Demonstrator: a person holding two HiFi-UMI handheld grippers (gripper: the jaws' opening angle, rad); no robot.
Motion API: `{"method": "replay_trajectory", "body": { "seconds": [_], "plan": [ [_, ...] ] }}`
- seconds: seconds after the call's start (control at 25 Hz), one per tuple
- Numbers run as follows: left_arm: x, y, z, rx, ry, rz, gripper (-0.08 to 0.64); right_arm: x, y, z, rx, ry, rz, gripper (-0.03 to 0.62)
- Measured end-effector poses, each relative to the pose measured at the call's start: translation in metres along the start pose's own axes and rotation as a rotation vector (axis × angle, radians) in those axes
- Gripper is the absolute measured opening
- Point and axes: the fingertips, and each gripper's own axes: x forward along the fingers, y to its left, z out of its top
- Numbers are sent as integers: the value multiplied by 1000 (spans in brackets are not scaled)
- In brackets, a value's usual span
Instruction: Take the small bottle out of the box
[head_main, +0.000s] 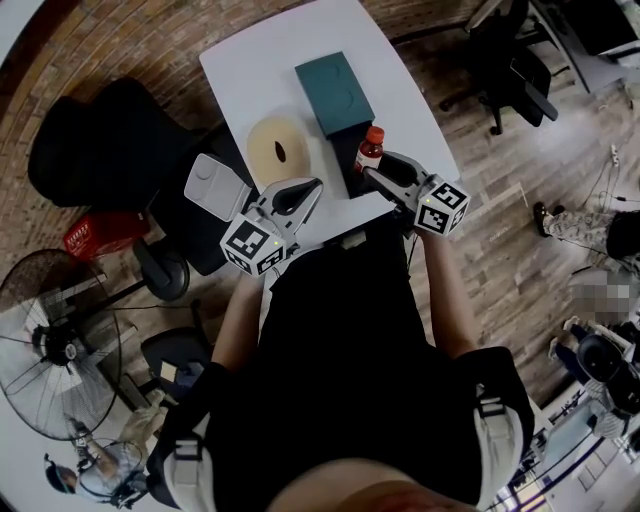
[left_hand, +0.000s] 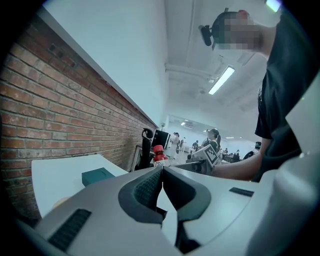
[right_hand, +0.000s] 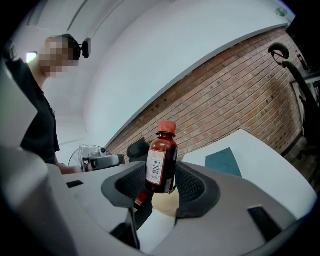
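The right claw (right_hand: 161, 171) is closed on the small bottle (right_hand: 162, 150) – both ribbed pads press its dark brown body, one on each side, just below the shoulder. The bottle stands nearly upright in the grip. Its red cap rises above the jaw tips, its white barcode label faces back toward the claw's body, and its base hangs free below the pads. Ahead of this claw and off to its right lies the teal top of the box (right_hand: 223, 162) on the white table (right_hand: 260, 155). Directly under the jaws, past the bottle's base, a pale beige round object (right_hand: 166, 202) shows.

From the head view the right claw (head_main: 372, 172) holds the bottle (head_main: 370, 150) over the dark open part of the box (head_main: 335, 92), at the end of the box nearest the person. The beige round object (head_main: 280, 150) rests on the table (head_main: 260, 70) just beside the box, between the two claws.

The left claw (left_hand: 161, 172) has its jaws fully together, pad against pad, with nothing between them. It points roughly level – the bottle (left_hand: 159, 154) and the right claw appear beyond its tips, a little to the right, and the teal box (left_hand: 97, 176) sits ahead on its left. In the head view the left claw (head_main: 312, 188) hovers at the table's near edge, just short of the beige round object.
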Motion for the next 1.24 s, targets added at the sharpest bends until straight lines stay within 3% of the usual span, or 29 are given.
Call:
{"method": "replay_trajectory", "body": {
  "seconds": [1.24],
  "plan": [
    [-4, 17, 12, 10, -13, 16, 21, -12, -4, 8, -25, -5, -60, 186]
  ]
}}
